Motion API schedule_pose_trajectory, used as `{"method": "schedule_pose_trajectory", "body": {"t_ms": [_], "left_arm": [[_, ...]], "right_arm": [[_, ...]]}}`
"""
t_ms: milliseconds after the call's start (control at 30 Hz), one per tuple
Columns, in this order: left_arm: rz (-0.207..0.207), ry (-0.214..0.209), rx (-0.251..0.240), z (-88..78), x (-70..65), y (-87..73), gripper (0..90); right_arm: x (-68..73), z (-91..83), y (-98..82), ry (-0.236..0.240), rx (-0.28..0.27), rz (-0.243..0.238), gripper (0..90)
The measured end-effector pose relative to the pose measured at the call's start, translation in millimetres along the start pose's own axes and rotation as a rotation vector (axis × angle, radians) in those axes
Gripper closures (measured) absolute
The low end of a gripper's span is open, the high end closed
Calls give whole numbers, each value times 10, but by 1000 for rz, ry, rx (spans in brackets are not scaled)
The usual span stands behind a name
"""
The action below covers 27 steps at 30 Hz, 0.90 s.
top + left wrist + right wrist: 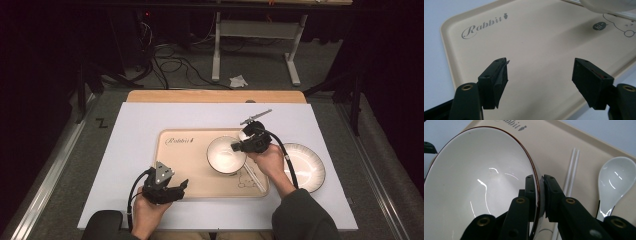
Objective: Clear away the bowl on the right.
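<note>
While the high view puts my right tongs (239, 146) at the bowl (226, 155) on the tray (185, 165), their own view shows them pinching its rim, chopsticks (571, 170) and spoon (612, 180) beside. My left tongs (540, 77) gape over the tray's near edge.

Left gripper (540, 75) fingers (495, 80) wide apart, nothing between, over beige tray (544, 42) printed "Rabbit", bowl (609, 6) edge beyond
</note>
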<state>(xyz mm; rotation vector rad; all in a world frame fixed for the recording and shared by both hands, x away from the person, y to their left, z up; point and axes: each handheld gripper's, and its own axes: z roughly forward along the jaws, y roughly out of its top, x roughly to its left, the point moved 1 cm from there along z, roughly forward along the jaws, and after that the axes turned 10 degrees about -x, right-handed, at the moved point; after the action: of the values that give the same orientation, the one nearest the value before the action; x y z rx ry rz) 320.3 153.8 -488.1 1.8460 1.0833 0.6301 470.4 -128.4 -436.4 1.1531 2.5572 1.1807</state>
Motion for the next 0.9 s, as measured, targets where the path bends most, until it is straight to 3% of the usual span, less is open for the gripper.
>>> {"method": "schedule_pose_trajectory", "body": {"t_ms": [633,900], "left_arm": [[49,-80,11,240,-71,125,286],[51,-74,4,209,-73,123,287]], "right_arm": [[-93,291,244,-95,11,82,840],[-119,439,319,-133,26,80,840]]}}
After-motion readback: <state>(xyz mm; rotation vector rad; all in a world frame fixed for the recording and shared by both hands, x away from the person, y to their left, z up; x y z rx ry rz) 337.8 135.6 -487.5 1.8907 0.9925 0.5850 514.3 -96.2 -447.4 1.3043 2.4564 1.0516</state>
